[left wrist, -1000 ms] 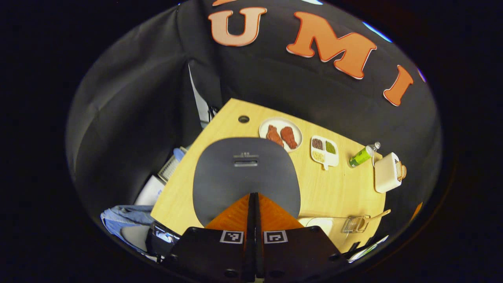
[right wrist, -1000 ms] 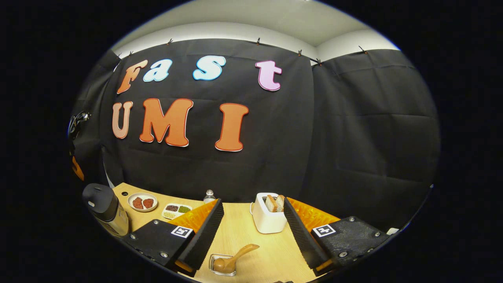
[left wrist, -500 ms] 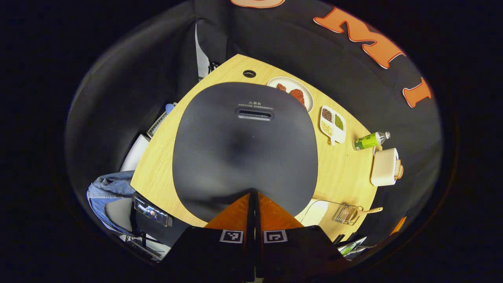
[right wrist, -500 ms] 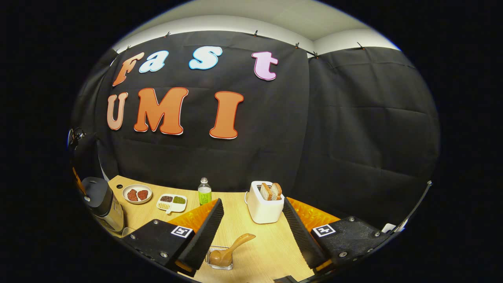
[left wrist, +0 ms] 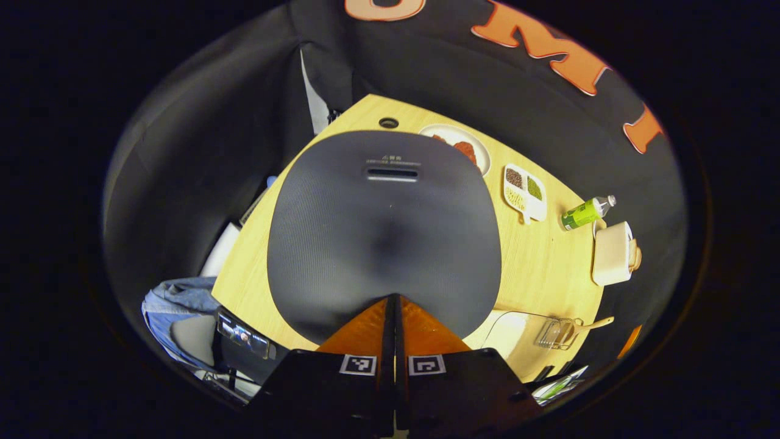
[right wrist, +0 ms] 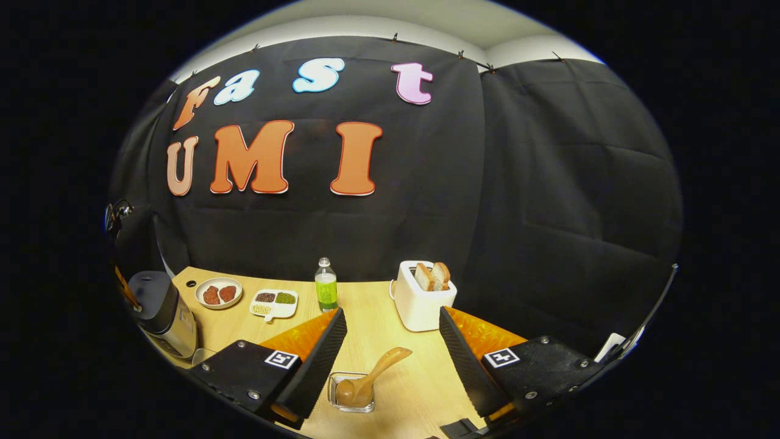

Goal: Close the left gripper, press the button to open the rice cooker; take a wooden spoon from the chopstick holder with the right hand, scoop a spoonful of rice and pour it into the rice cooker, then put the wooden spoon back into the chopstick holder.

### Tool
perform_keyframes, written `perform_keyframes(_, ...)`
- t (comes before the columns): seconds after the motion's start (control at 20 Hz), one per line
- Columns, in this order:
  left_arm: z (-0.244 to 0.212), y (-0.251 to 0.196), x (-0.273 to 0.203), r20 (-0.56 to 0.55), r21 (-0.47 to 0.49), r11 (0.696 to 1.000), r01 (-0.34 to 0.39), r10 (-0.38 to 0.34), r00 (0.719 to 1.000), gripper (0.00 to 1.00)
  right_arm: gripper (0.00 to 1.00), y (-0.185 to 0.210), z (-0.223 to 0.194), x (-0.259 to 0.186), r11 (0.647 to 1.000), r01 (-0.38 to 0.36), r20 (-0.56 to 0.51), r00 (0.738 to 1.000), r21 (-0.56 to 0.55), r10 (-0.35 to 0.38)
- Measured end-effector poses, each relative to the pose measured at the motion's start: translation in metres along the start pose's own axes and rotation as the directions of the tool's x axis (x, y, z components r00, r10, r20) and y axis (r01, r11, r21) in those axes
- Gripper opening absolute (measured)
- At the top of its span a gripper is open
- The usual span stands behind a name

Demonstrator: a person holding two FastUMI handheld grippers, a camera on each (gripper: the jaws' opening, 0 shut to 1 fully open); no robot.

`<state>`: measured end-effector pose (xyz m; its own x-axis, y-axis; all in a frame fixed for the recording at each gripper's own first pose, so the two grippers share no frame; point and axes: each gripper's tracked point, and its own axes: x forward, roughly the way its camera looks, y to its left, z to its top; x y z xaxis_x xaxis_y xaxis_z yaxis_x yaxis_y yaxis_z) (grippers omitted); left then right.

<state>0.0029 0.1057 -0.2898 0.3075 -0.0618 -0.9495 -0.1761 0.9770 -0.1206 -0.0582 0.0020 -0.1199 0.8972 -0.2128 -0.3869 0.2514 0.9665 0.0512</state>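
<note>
Nearest, at 6 o'clock in right gripper view: clear chopstick holder (right wrist: pixel 352 392) holding tan wooden spoon (right wrist: pixel 373 378), between wide-spread fingers of right gripper (right wrist: pixel 392 346). Farther: white toaster (right wrist: pixel 421 300) with two bread slices (right wrist: pixel 430 275); round plate (right wrist: pixel 218 292) of red meat. Left gripper (left wrist: pixel 392 303) pressed shut over dark-lidded rice cooker (left wrist: pixel 384 225), barely shifted since half a second ago.

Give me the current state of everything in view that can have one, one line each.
Left tool: shut, tips at the cooker's front edge.
Right tool: open, holding nothing.
Rice cooker: lid closed.
Wooden spoon: in its holder, leaning, untouched.
Chopstick holder: upright on the table.
Bottle: upright, capped.
Toaster: bread slices sticking up.
</note>
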Motion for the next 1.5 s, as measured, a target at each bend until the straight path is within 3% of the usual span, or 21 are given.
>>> perform_keyframes(0.2,0.018,-0.004,-0.035,0.216,0.005,0.999,-0.033,0.031,0.976,0.06,0.95,0.002,-0.033,0.021,0.997,-0.017,-0.106,0.994,0.077,0.026)
perform_keyframes(0.35,0.052,-0.007,-0.077,0.440,0.024,0.999,-0.048,0.033,0.898,0.02,0.95,0.005,-0.058,0.037,0.993,-0.026,-0.164,0.985,0.118,0.046)
perform_keyframes(0.4,0.058,-0.010,-0.091,0.478,-0.002,0.999,-0.039,0.035,0.878,0.05,0.95,0.004,-0.066,0.041,0.990,-0.027,-0.181,0.982,0.135,0.052)
perform_keyframes(0.45,0.060,-0.012,-0.105,0.503,-0.027,0.999,-0.029,0.039,0.864,0.02,0.95,0.004,-0.074,0.045,0.988,-0.025,-0.199,0.978,0.151,0.055)
perform_keyframes(0.65,0.074,-0.016,-0.147,0.647,-0.038,0.999,-0.032,0.050,0.761,0.06,0.93,-0.001,-0.110,0.057,0.978,0.016,-0.300,0.953,0.207,0.048)
perform_keyframes(0.7,0.069,-0.019,-0.150,0.648,-0.028,0.999,-0.033,0.043,0.761,0.06,0.93,-0.001,-0.116,0.058,0.974,0.015,-0.318,0.946,0.226,0.059)
perform_keyframes(0.8,0.055,-0.034,-0.150,0.646,0.003,1.000,-0.022,0.014,0.763,0.37,0.91,0.006,-0.129,0.062,0.959,0.004,-0.354,0.930,0.282,0.100)
perform_keyframes(0.9,0.045,-0.032,-0.147,0.644,0.012,0.998,-0.064,0.041,0.764,0.67,0.90,0.010,-0.146,0.067,0.944,0.005,-0.397,0.908,0.330,0.134)
perform_keyframes(1.0,0.039,-0.033,-0.152,0.654,0.018,0.996,-0.088,0.055,0.754,0.67,0.89,0.013,-0.153,0.072,0.934,-0.004,-0.408,0.899,0.358,0.160)
perform_keyframes(1.05,0.036,-0.034,-0.154,0.659,0.017,0.995,-0.099,0.063,0.750,0.75,0.87,0.015,-0.155,0.076,0.933,-0.009,-0.413,0.895,0.360,0.169)
perform_keyframes(1.1,0.032,-0.032,-0.156,0.661,0.015,0.994,-0.111,0.074,0.746,0.71,0.85,0.017,-0.157,0.078,0.932,-0.013,-0.421,0.890,0.362,0.176)
perform_keyframes(1.3,0.023,-0.023,-0.164,0.678,0.002,0.986,-0.165,0.120,0.725,0.73,0.74,0.032,-0.161,0.093,0.910,-0.009,-0.446,0.870,0.414,0.211)
perform_keyframes(1.35,0.021,-0.023,-0.164,0.679,0.001,0.985,-0.172,0.126,0.724,0.71,0.59,0.034,-0.165,0.095,0.907,0.002,-0.460,0.862,0.420,0.211)
perform_keyframes(1.4,0.018,-0.022,-0.164,0.679,0.003,0.984,-0.180,0.130,0.723,0.69,0.62,0.034,-0.171,0.096,0.906,0.015,-0.479,0.852,0.422,0.210)
perform_keyframes(1.45,0.017,-0.021,-0.163,0.678,0.009,0.981,-0.191,0.135,0.722,0.67,0.55,0.038,-0.176,0.095,0.902,0.019,-0.497,0.840,0.430,0.219)
perform_keyframes(1.5,0.015,-0.018,-0.160,0.672,0.020,0.977,-0.211,0.143,0.727,0.68,0.39,0.040,-0.179,0.091,0.898,0.027,-0.508,0.832,0.440,0.224)
